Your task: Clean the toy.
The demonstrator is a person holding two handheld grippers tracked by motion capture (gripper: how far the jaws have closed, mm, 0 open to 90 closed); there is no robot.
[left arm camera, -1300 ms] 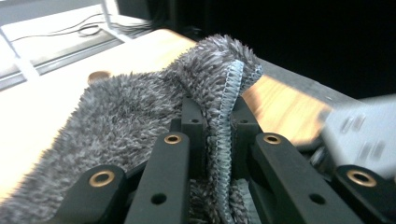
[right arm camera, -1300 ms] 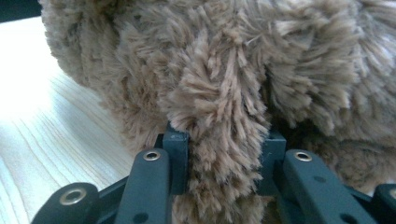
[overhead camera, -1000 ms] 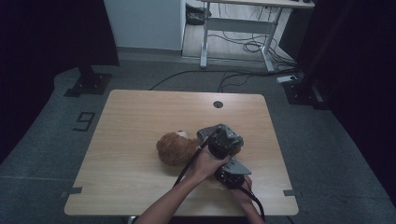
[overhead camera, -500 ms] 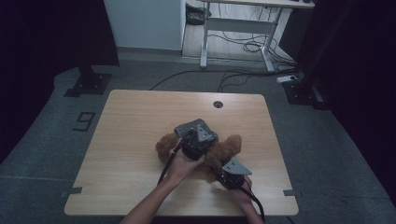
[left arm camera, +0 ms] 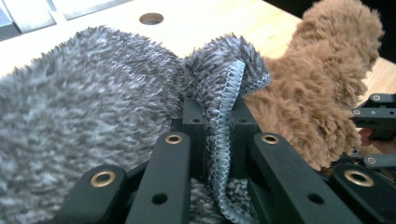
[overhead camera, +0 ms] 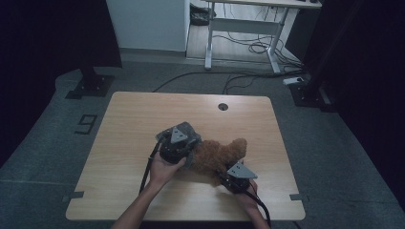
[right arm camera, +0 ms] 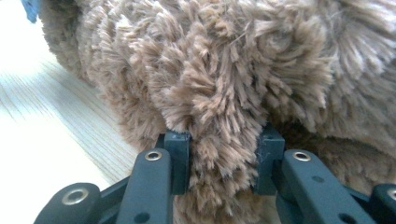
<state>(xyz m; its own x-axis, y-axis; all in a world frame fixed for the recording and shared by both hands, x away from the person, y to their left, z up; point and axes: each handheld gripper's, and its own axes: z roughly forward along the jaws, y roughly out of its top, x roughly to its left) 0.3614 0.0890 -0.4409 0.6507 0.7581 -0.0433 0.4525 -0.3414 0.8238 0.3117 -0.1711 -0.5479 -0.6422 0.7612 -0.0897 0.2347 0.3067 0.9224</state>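
1. The brown plush toy [overhead camera: 221,155] lies on the wooden bench [overhead camera: 129,119], right of the middle and toward our near edge, its fuzzy bulk stretching from the left gripper [overhead camera: 177,143] across to the right gripper [overhead camera: 236,175].
2. A grey fluffy cloth [left arm camera: 88,107] sits against the toy's left side. In the left gripper view it spreads wide over the bench, and one stitched, pale-edged fold [left arm camera: 229,107] of it rises between our jaws.
3. Our left gripper has its jaws closed on that stitched edge of the grey cloth. The two black pads press on it from both sides, and the hem runs down between them.
4. In that same view the brown plush toy [left arm camera: 317,88] stands just behind and to the right of the pinched fold, touching the cloth.
5. Our right gripper [right arm camera: 218,172] has its jaws clamped on a tuft of the brown plush toy [right arm camera: 243,74]. The long brown pile bulges out above and below the pads, squeezed between them.
6. Seen from above, our left hand [overhead camera: 165,168] holds its gripper at the toy's left end, with the grey three-cornered plate facing up. Our right hand [overhead camera: 248,198] holds its gripper at the toy's near right corner, low to the bench.
7. A round hole [overhead camera: 223,106] in the bench lies well beyond the toy, near the far edge.
8. The two grippers are near each other, with the toy between them.
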